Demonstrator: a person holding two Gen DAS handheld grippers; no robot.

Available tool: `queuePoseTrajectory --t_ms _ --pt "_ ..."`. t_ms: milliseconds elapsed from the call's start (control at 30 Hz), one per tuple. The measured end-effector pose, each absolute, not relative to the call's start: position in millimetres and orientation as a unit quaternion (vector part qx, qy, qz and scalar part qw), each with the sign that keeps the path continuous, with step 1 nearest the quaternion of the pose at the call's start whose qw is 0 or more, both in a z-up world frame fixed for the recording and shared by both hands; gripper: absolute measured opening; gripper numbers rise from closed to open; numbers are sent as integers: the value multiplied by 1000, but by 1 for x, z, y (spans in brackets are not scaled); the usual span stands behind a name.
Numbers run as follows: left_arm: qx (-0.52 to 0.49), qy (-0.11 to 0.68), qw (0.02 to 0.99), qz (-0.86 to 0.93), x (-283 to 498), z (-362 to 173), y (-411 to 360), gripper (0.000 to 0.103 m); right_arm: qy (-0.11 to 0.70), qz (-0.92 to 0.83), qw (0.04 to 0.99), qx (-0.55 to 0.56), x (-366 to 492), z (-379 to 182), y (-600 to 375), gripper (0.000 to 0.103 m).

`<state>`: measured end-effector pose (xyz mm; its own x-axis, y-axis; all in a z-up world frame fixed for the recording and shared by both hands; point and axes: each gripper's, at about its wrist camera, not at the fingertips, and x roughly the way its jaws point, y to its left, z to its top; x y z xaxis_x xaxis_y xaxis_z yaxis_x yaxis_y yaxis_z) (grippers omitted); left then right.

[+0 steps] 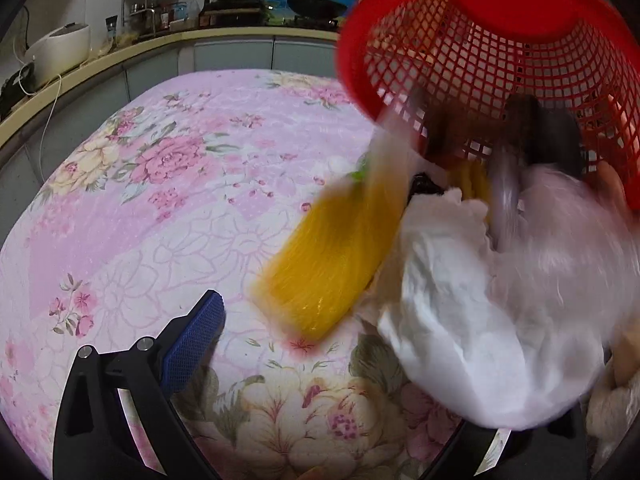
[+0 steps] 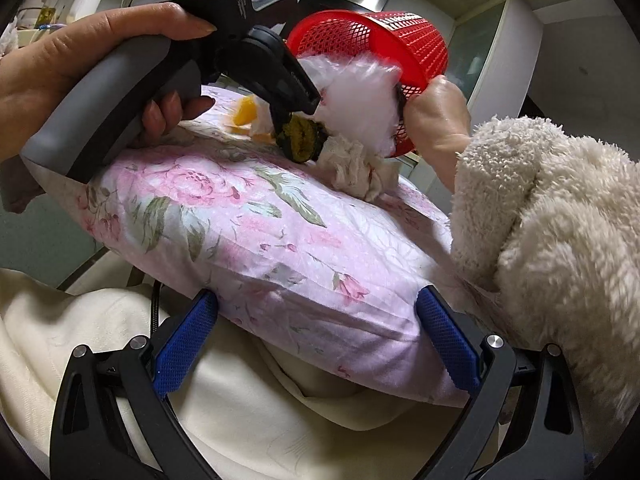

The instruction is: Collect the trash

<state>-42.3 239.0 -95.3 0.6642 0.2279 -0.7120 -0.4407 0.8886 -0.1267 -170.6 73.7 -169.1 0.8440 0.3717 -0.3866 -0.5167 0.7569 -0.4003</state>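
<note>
Trash (image 1: 472,320) is spilling from tilted red mesh basket (image 1: 500,40) onto floral bedspread (image 1: 160,200): white tissue wads, yellow wrapper (image 1: 336,264), all blurred. Judging light, soft, crushable; pinching a tissue fold looks easiest. Left hand-held gripper (image 1: 360,360) is showing one finger only, opening unclear. Right hand-held gripper (image 2: 316,344) is gaping wide, holding nothing.

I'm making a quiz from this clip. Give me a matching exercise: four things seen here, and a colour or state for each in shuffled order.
Things:
1. basket
2. wrapper
3. tissue
4. right gripper

States:
A. yellow, blurred, on the floral cloth
B. open, near the floral cloth's edge
C. red mesh, tipped, hand-held
D. white, crumpled, below the basket mouth

Pairs: 1-C, 2-A, 3-D, 4-B
</note>
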Motion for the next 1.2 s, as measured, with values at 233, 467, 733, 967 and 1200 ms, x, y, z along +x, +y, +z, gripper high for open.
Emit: queuePoseTrajectory --t_ms 233,467,733,967,1200 --pt "-124 334 914 191 -57 -70 233 95 143 242 926 -252 -172 -169 72 96" --pt "-106 287 928 213 -70 -39 229 95 142 244 926 -251 -173 -170 70 96" --pt "-96 280 929 222 -72 -33 233 95 142 244 926 -252 -172 -170 69 96" --pt "-77 271 934 220 -72 -19 226 95 142 245 925 -252 -173 -170 68 96" --pt "-120 267 928 229 -87 -7 261 95 141 247 925 -251 -176 -171 66 96"
